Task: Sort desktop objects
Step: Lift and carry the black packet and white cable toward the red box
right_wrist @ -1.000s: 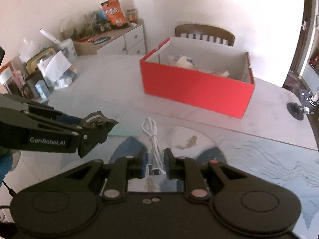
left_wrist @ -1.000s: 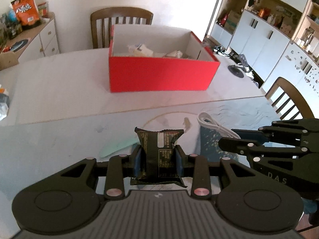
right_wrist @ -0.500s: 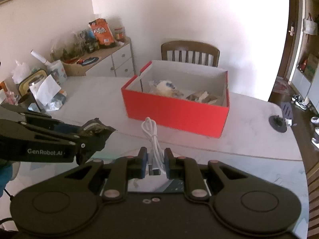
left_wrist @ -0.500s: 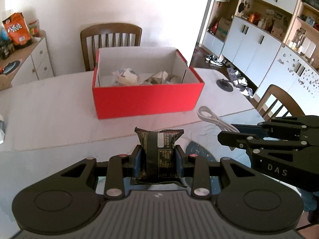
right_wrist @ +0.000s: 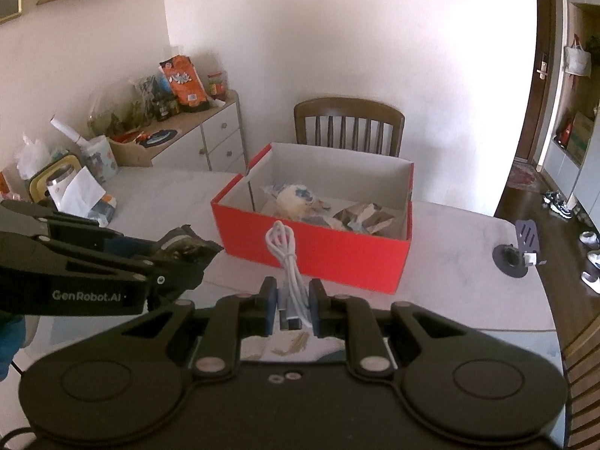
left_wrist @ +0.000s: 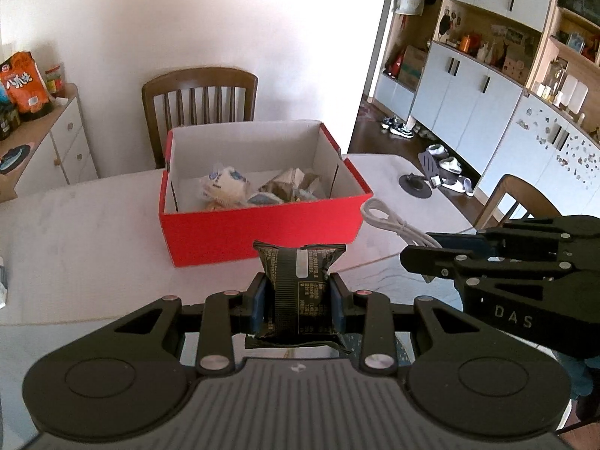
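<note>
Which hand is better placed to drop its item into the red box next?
Left, narrowly: its tool holds the dark snack packet facing the red box head-on; the right tool's white cable approaches off-centre.

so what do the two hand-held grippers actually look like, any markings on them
Both are matte black plastic, with round discs on a wide base, silver screw heads and linkage arms ending in blue-padded fingers. The left hand-held gripper has a ribbed grey body and reads "GenRobot.AI" in white on its side in the right wrist view. The right hand-held gripper shows "DAS" lettering on its side in the left wrist view.
</note>
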`<state>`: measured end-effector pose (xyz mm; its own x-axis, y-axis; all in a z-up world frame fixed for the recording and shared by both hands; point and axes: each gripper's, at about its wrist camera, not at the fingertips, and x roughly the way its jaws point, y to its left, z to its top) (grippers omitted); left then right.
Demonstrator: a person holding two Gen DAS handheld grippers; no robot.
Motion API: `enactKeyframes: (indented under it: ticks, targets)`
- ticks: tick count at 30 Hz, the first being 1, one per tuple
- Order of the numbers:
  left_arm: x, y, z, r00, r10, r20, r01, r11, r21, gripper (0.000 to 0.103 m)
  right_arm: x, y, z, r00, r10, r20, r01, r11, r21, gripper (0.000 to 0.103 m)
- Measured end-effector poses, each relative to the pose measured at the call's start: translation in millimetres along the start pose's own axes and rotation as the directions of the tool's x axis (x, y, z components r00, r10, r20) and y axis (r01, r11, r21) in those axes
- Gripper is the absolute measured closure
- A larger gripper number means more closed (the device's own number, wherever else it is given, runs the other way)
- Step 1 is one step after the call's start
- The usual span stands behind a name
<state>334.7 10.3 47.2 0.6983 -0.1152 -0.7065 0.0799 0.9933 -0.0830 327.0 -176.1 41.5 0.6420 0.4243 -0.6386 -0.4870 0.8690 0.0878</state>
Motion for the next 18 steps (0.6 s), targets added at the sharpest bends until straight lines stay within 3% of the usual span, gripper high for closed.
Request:
enactKeyframes:
  ticks: [18]
  targets:
    - [19.4, 2.1, 42.3, 1.000, 0.012, 0.026, -0.013, 1.000, 0.023, 0.071, 13.2, -23.4, 40.1, 1.000, 0.001, 0.015, -0.001, 1.000, -0.001, 0.086]
